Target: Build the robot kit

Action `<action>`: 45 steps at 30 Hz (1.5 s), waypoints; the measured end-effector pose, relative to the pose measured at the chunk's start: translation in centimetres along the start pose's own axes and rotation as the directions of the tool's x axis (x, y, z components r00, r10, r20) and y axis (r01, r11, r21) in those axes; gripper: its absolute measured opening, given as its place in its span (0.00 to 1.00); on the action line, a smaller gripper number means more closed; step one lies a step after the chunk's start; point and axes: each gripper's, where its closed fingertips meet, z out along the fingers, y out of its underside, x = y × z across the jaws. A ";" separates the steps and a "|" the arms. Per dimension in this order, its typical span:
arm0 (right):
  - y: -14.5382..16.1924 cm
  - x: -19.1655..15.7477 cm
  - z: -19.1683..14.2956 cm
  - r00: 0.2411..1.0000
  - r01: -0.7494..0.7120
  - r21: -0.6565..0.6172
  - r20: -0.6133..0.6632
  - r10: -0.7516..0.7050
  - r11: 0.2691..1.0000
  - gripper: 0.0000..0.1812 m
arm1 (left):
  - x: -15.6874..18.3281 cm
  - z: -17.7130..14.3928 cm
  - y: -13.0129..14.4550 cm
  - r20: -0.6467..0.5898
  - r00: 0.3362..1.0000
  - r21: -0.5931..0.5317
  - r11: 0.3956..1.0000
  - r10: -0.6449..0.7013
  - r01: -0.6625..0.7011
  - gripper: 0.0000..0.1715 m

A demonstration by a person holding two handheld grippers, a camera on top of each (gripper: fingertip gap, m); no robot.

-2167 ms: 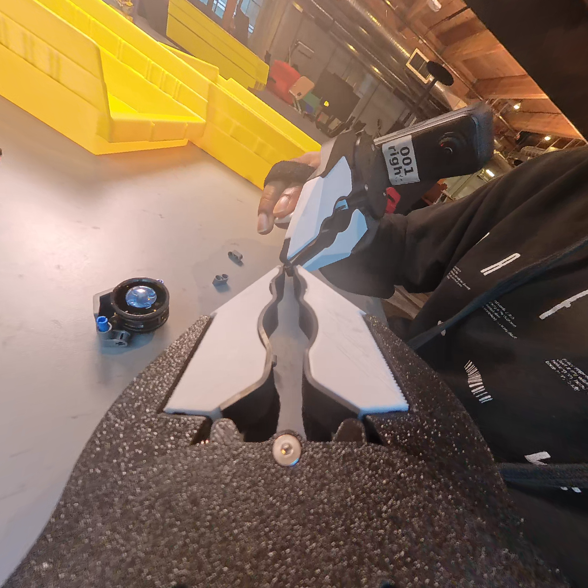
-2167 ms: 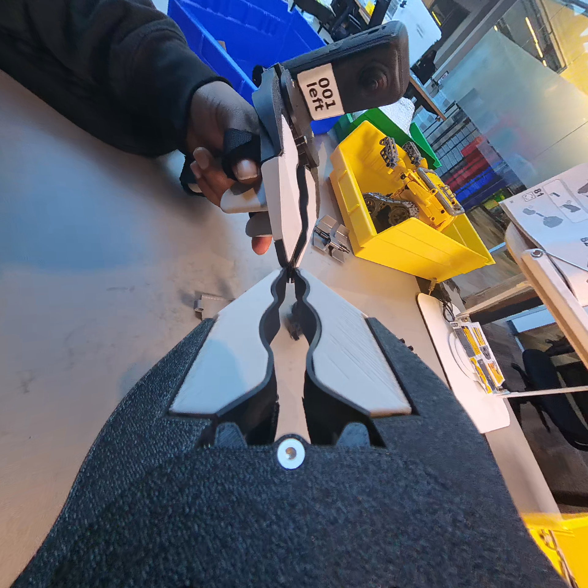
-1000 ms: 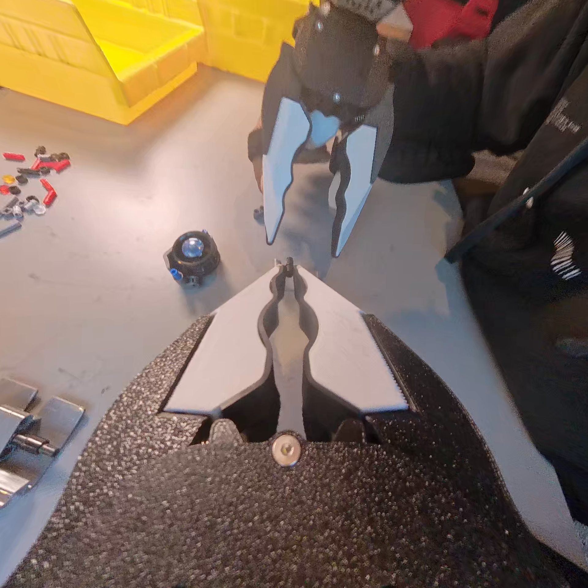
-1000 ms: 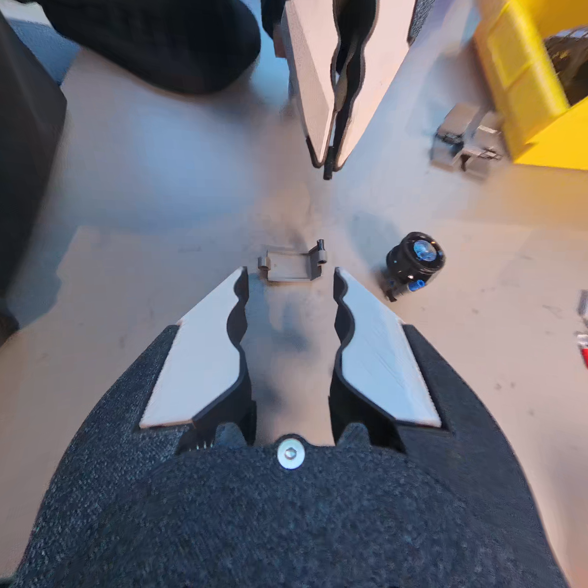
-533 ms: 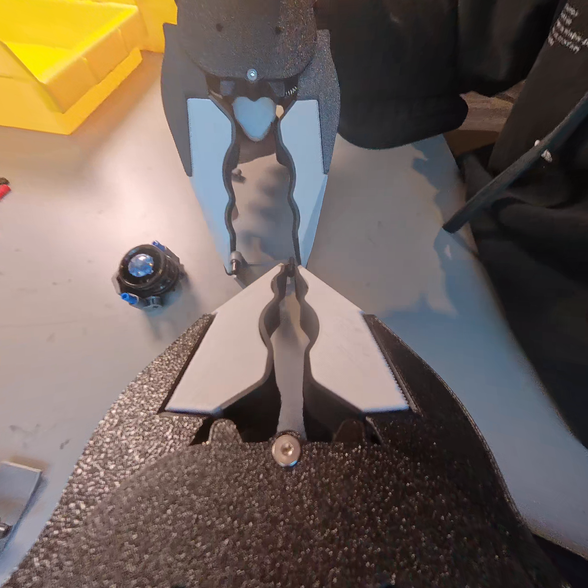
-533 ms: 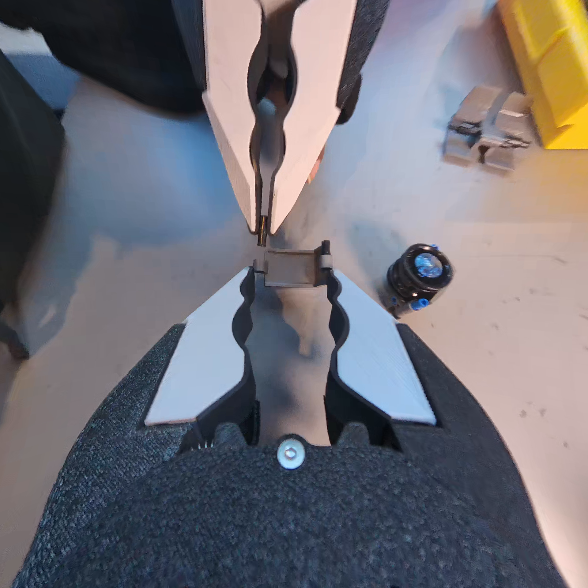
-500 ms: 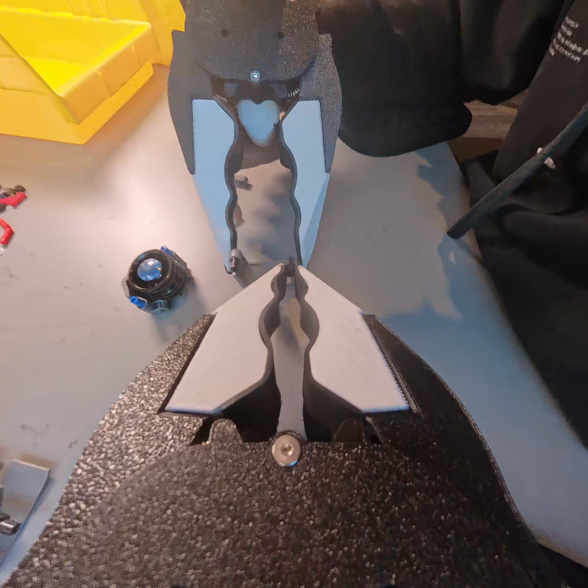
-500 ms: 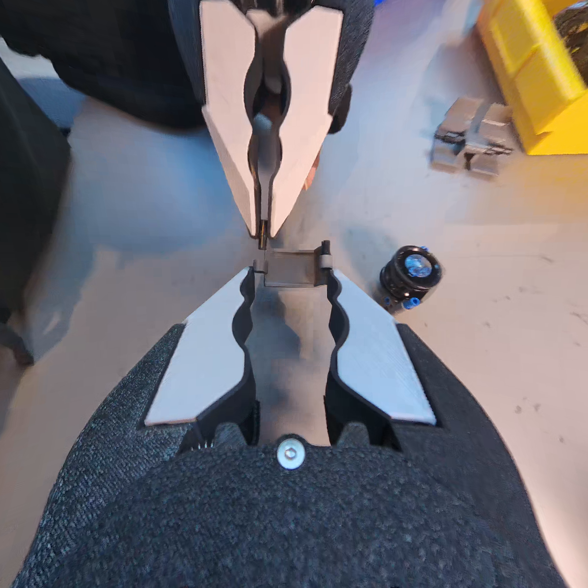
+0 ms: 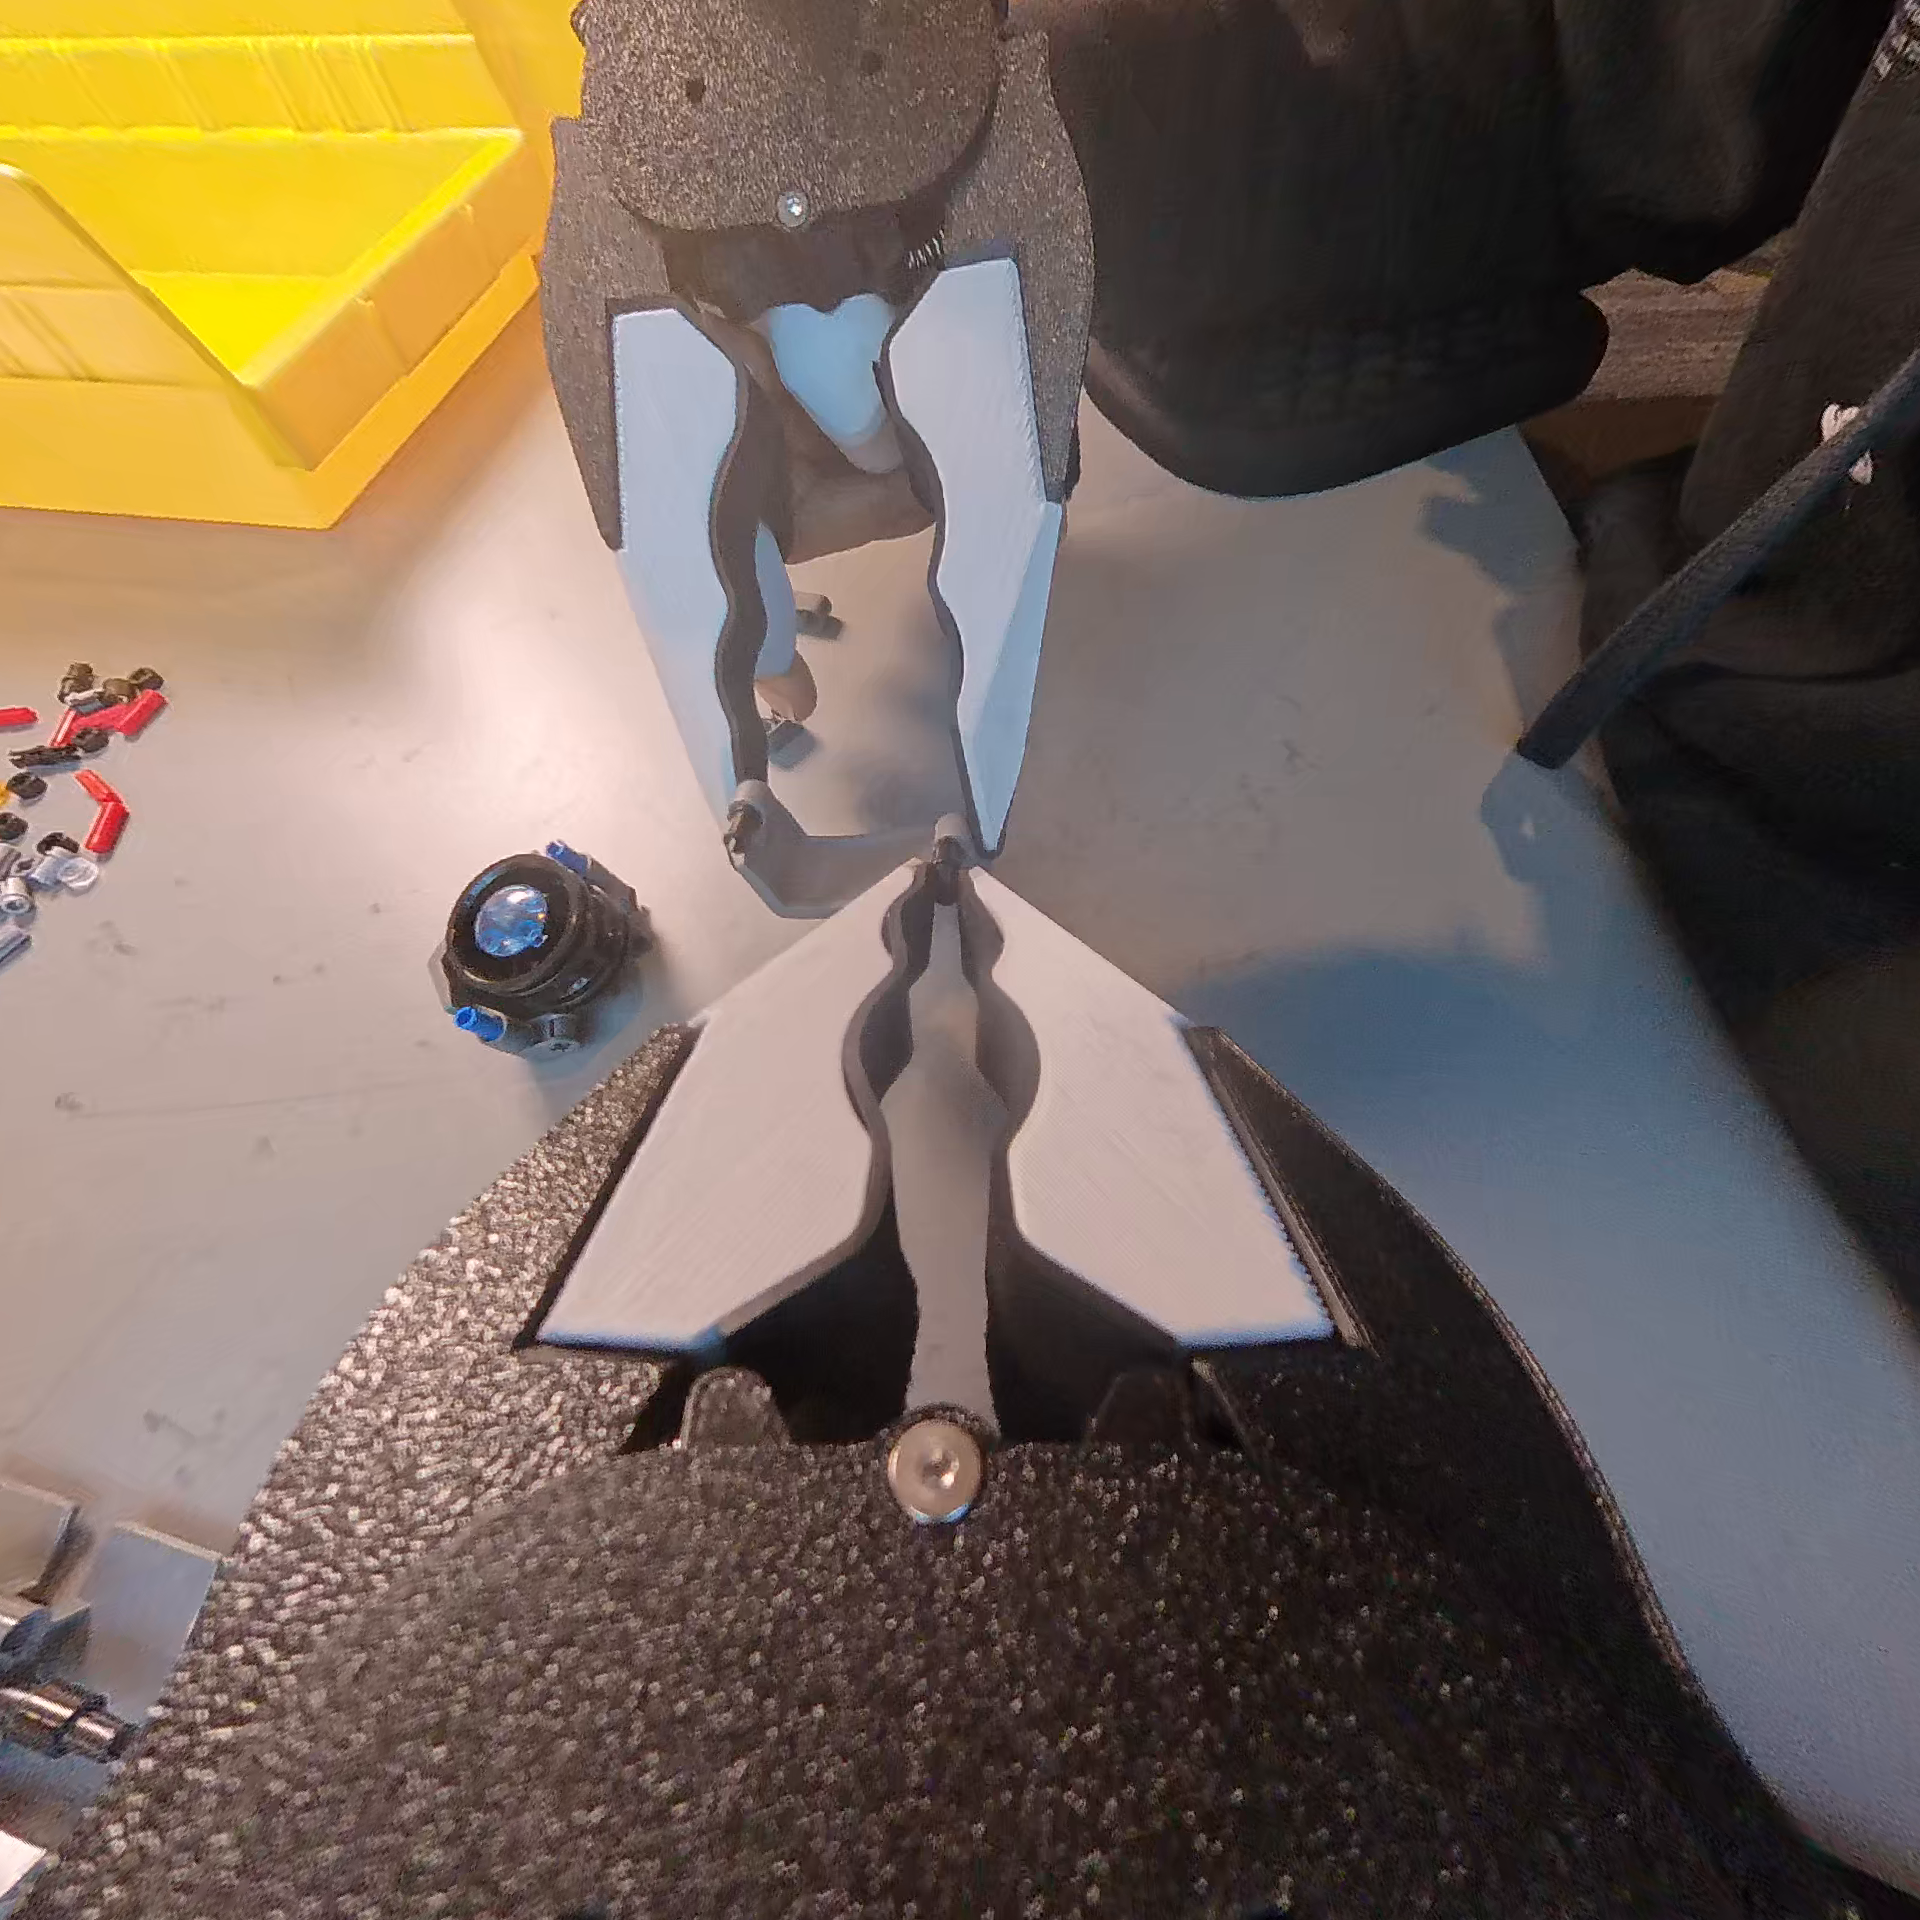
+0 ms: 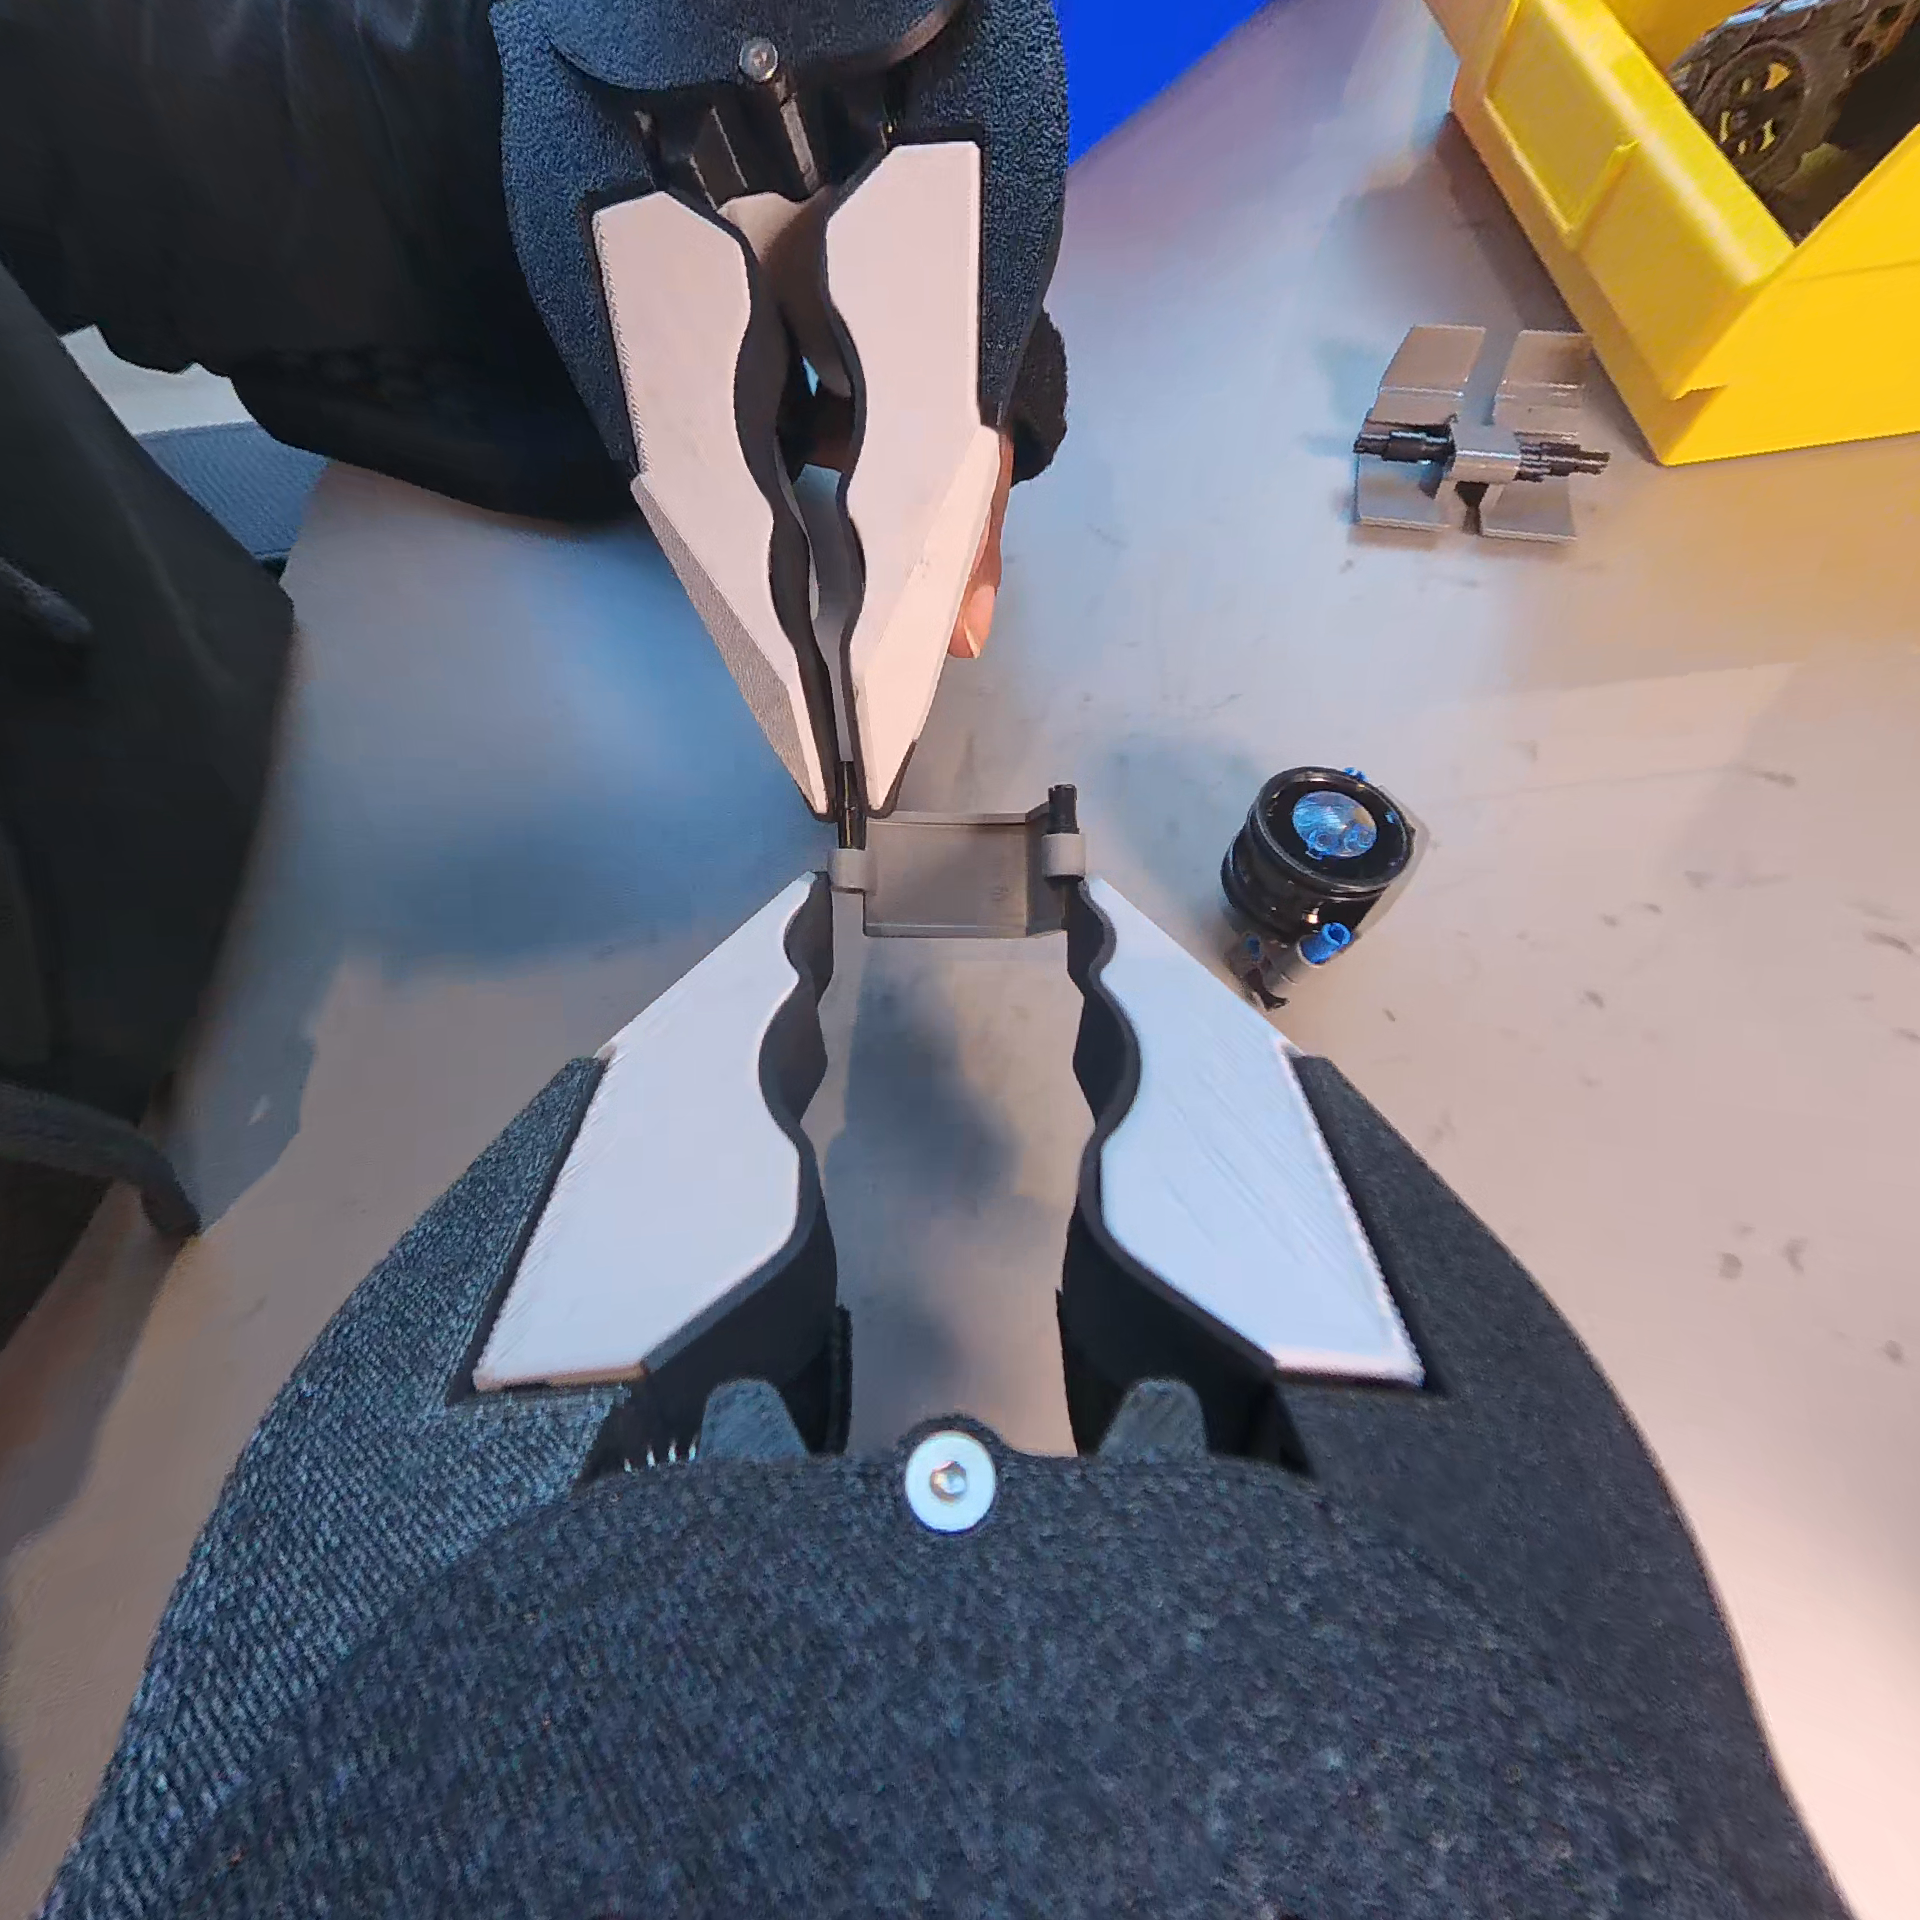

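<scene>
L wrist view: left gripper (image 9: 943, 883) jaws pressed together on a small black pin (image 9: 944, 854), pinched at the very tips. Pin tip sits at one end lug of a grey hinged plate (image 9: 821, 868) lying on the worktop (image 9: 312, 1039). Right gripper (image 9: 862, 821) seen opposite, jaws spread, one tip at each end of the plate; contact can't be confirmed from here. Black round lens-like part w/ blue pins (image 9: 530, 961) just beside, to the left. Small red/black loose pieces (image 9: 83, 748) farther left; yellow bin (image 9: 260, 260) behind.

R wrist view: right gripper (image 10: 951, 904) jaws spread, straddling grey hinged plate (image 10: 951, 868); looks touching at both ends but not clamped hard. Left gripper (image 10: 852, 805) comes in from above, pin (image 10: 849, 816) held over the plate's left lug. A second pin (image 10: 1060, 805) already seated in the right lug. Grey clip-like assembly (image 10: 1475, 447) and yellow bin w/ tracked model (image 10: 1662, 260) well apart.

Risks (judged): pin held by tips only, so it could be twisted or flicked out if pushed off-axis. Plate could be slid or tipped if bracing is loose. Lens-like part near enough to be knocked.
</scene>
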 end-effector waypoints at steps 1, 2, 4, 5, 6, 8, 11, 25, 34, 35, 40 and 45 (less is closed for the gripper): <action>0.0 -0.1 0.0 1.000 -0.004 0.002 0.005 0.004 1.000 0.25 | 0.1 0.0 0.0 -0.001 1.000 -0.002 1.000 0.009 -0.009 0.02; -0.1 -0.1 0.0 1.000 -0.012 0.006 0.010 0.012 1.000 0.25 | 0.1 0.0 0.0 0.001 1.000 -0.005 1.000 0.021 -0.021 0.02; -0.1 -0.3 0.0 0.999 -0.042 0.014 0.033 0.041 0.999 0.25 | 0.3 0.0 0.0 0.008 0.998 -0.019 0.998 0.060 -0.060 0.02; -0.1 -0.3 0.0 0.998 -0.058 0.020 0.041 0.057 0.998 0.25 | 0.3 0.0 0.1 0.015 0.996 -0.031 0.996 0.086 -0.085 0.02; 0.1 -0.4 0.1 0.997 -0.067 0.013 0.050 0.066 0.998 0.25 | 0.4 0.1 0.2 0.020 0.994 -0.045 0.993 0.111 -0.110 0.02; 0.3 -0.6 0.2 0.996 -0.063 0.002 0.061 0.063 0.998 0.25 | 0.6 0.3 0.4 0.018 0.990 -0.063 0.988 0.143 -0.141 0.02; 0.5 -0.5 0.2 0.996 -0.074 -0.010 0.058 0.075 0.997 0.25 | 0.6 0.5 0.5 0.037 0.983 -0.082 0.981 0.179 -0.176 0.02; 3.4 -0.4 1.1 0.991 0.107 -0.189 -0.059 -0.120 0.976 0.25 | 1.0 2.7 3.1 0.020 0.969 -0.212 0.948 0.245 -0.235 0.02; 3.5 -0.4 1.1 0.993 0.093 -0.197 -0.055 -0.105 0.976 0.25 | 1.2 2.7 3.5 0.024 0.971 -0.238 0.944 0.238 -0.226 0.02; 3.5 -0.4 1.1 0.993 0.093 -0.199 -0.054 -0.105 0.976 0.25 | 1.2 2.6 3.5 0.025 0.969 -0.242 0.942 0.245 -0.231 0.02; 3.6 -0.4 1.1 0.993 0.089 -0.204 -0.057 -0.103 0.975 0.25 | 1.1 2.4 3.7 0.039 0.970 -0.266 0.939 0.238 -0.220 0.03; 3.1 0.1 0.7 0.988 0.110 -0.168 -0.086 -0.126 0.980 0.30 | 0.4 1.1 1.8 0.065 0.985 -0.151 0.977 0.161 -0.149 0.02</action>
